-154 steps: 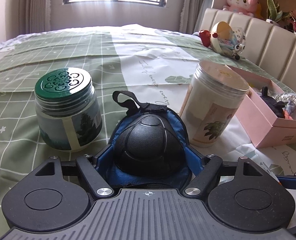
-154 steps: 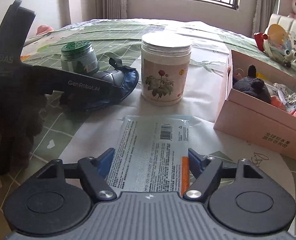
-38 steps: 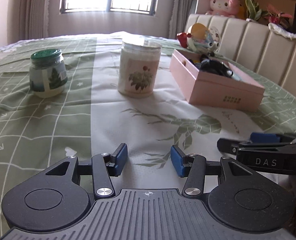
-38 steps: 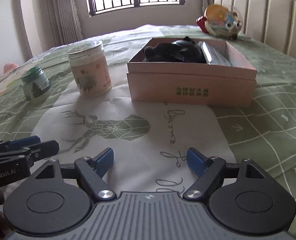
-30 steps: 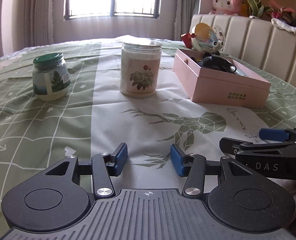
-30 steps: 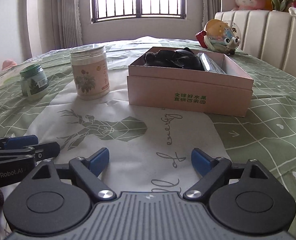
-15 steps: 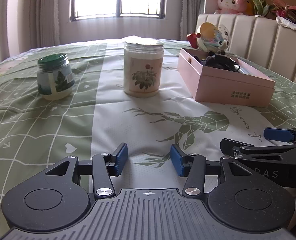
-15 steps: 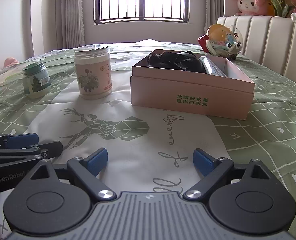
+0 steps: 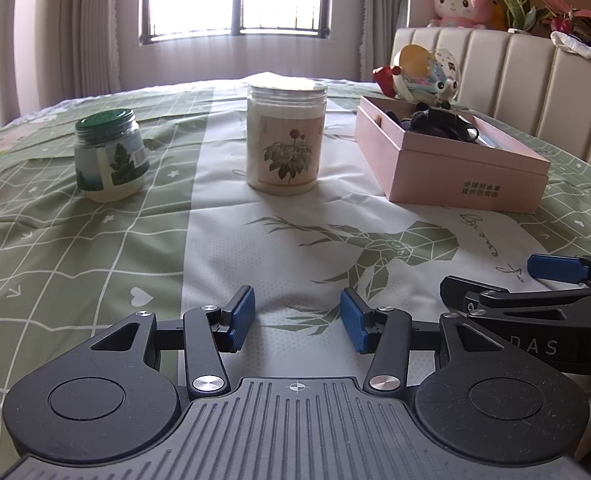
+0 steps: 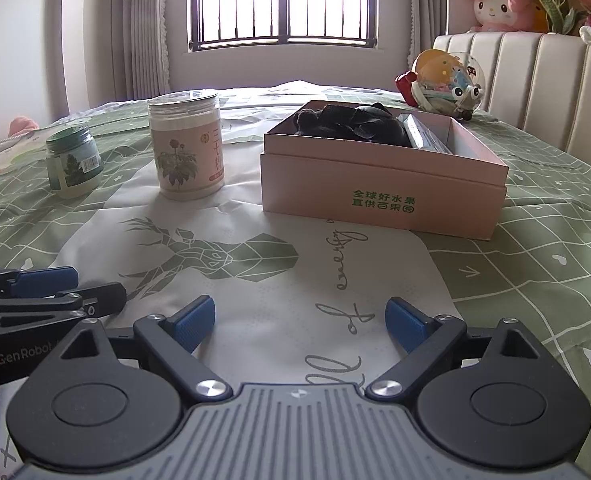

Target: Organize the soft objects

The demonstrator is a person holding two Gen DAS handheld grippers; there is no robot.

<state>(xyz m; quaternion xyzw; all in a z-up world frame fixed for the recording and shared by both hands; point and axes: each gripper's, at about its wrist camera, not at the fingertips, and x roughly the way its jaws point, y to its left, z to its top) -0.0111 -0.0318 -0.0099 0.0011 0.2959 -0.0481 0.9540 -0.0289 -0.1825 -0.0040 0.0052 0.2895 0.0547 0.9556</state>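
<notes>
Both grippers hover low over the green-and-white printed bedspread [image 9: 95,240], side by side. The left gripper [image 9: 297,316] has its blue pads parted with nothing between them; the right gripper [image 10: 299,320] gapes wider, also empty. The soft things, a dark bundle of fabric items [image 10: 351,124], lie inside the open pink cardboard box [image 10: 379,184] on the far right. Left of it stand the tall white flower-labelled jar [image 9: 285,140] and the small green-lidded glass jar [image 9: 109,156]. Nothing soft shows outside the box, so the sorting looks finished. The remaining risk is small: a careless sweep could topple the tall jar or nudge the light box across the slack cloth.
</notes>
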